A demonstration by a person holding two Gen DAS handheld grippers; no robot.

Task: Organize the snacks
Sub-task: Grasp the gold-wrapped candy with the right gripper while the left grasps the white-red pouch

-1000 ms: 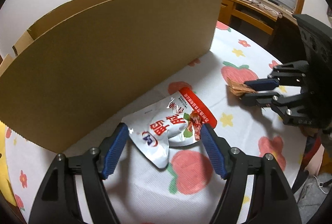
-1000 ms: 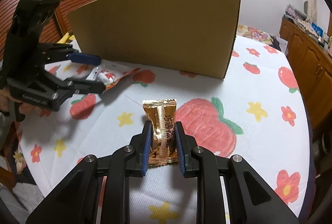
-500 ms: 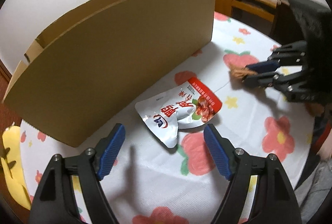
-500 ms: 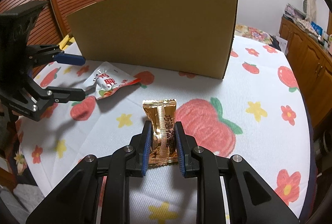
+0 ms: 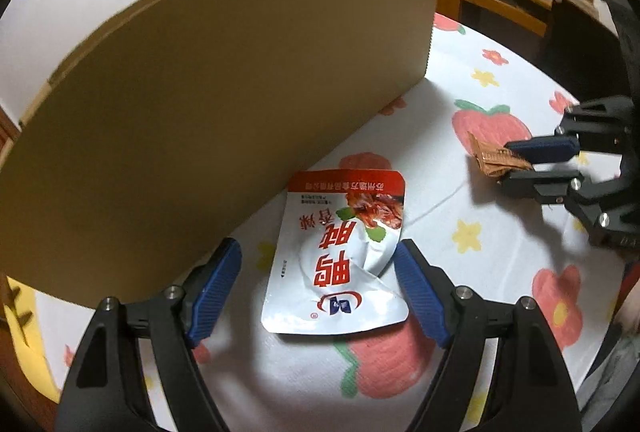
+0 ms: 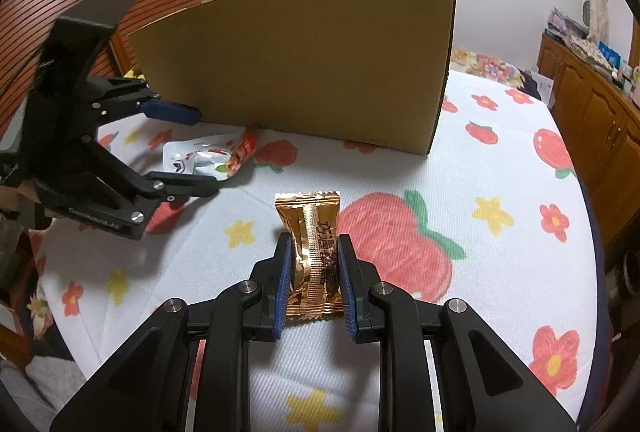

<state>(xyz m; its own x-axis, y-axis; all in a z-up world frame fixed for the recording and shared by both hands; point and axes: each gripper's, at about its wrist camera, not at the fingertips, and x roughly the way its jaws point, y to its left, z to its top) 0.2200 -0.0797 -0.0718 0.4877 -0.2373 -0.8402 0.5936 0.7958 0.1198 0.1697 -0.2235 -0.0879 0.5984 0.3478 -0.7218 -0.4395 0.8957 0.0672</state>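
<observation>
Left tongs [image 5: 316, 276] sit wide open at the bottom of the left wrist view, blue pads [image 5: 214, 288] spread either side of a silver snack pouch [image 5: 340, 256] with a red band and red lettering. The pouch lies flat on the tabletop [image 5: 500, 272], lower centre of the frame, crumpled through its middle, its red end pointing up toward the base of the cardboard box [image 5: 224, 103]. Neither pad is clamping it; the right-hand pad is just beside its edge, and whether it touches cannot be told. The box wall fills the upper left and centre of this view, standing upright on the white cloth printed with strawberries, stars and flowers. Over at the right edge, the right tongs [image 5: 516, 161] appear from the side, closed on a gold candy wrapper [image 5: 494, 161]. Switch to the right wrist view: the right tongs [image 6: 314, 256] are at bottom centre, clamped tight on that gold candy wrapper [image 6: 312, 240], which stands up between the pads with its crimped top edge toward the box [image 6: 304, 63]. The box occupies the upper centre here, well apart from the candy. At the left of the frame the left tongs [image 6: 196, 151] hang open over the silver pouch [image 6: 208, 155], which rests near the box's lower left corner. A wooden cabinet [image 6: 592, 111] runs along the right side.
</observation>
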